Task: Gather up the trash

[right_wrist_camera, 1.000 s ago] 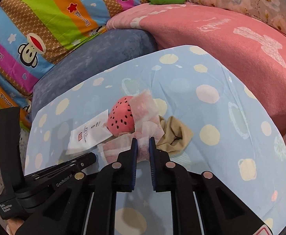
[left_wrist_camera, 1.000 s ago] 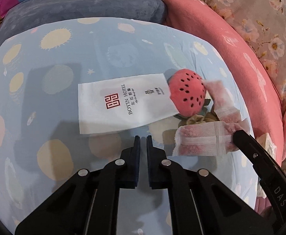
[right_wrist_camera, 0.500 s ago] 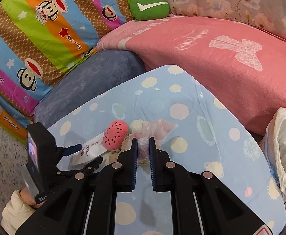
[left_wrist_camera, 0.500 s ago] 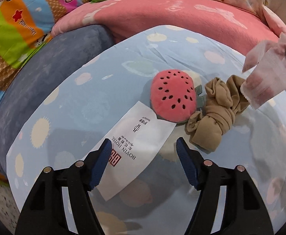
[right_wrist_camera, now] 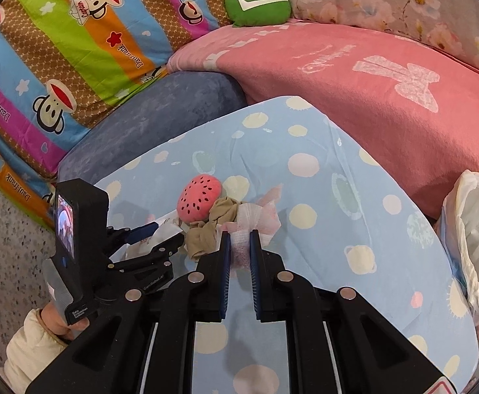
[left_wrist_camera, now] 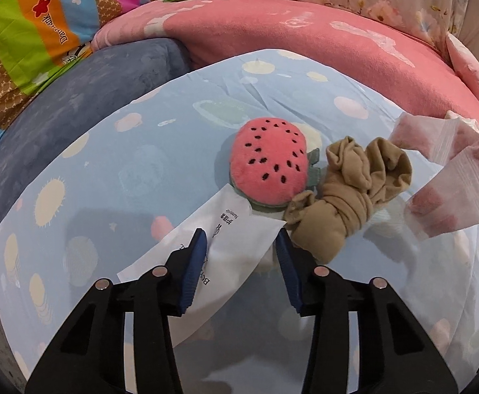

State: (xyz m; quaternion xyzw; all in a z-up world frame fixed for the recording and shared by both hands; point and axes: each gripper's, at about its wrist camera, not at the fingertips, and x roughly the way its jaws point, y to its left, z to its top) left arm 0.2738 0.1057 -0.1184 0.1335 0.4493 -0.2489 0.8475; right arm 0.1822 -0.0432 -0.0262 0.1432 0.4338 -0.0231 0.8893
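A white paper hotel packet (left_wrist_camera: 226, 239) lies flat on the blue dotted sheet (left_wrist_camera: 141, 170). My left gripper (left_wrist_camera: 241, 246) is open, its fingers on either side of the packet's near end. My right gripper (right_wrist_camera: 239, 246) is shut on a clear pink plastic bag (right_wrist_camera: 255, 220) and holds it above the sheet; the bag also shows at the right of the left wrist view (left_wrist_camera: 452, 190). The left gripper also shows in the right wrist view (right_wrist_camera: 160, 236), low over the packet (right_wrist_camera: 167, 226).
A pink watermelon plush (left_wrist_camera: 269, 170) and a knotted tan stocking (left_wrist_camera: 347, 197) lie just beyond the packet. A white-lined trash bag (right_wrist_camera: 475, 229) stands at the right edge of the bed. A pink blanket (right_wrist_camera: 370, 92), a grey-blue cushion (left_wrist_camera: 75, 98) and a striped quilt ring the sheet.
My left gripper opened and moved in over the packet's end. My right gripper lifted the pink bag off the sheet and drew it back to the right.
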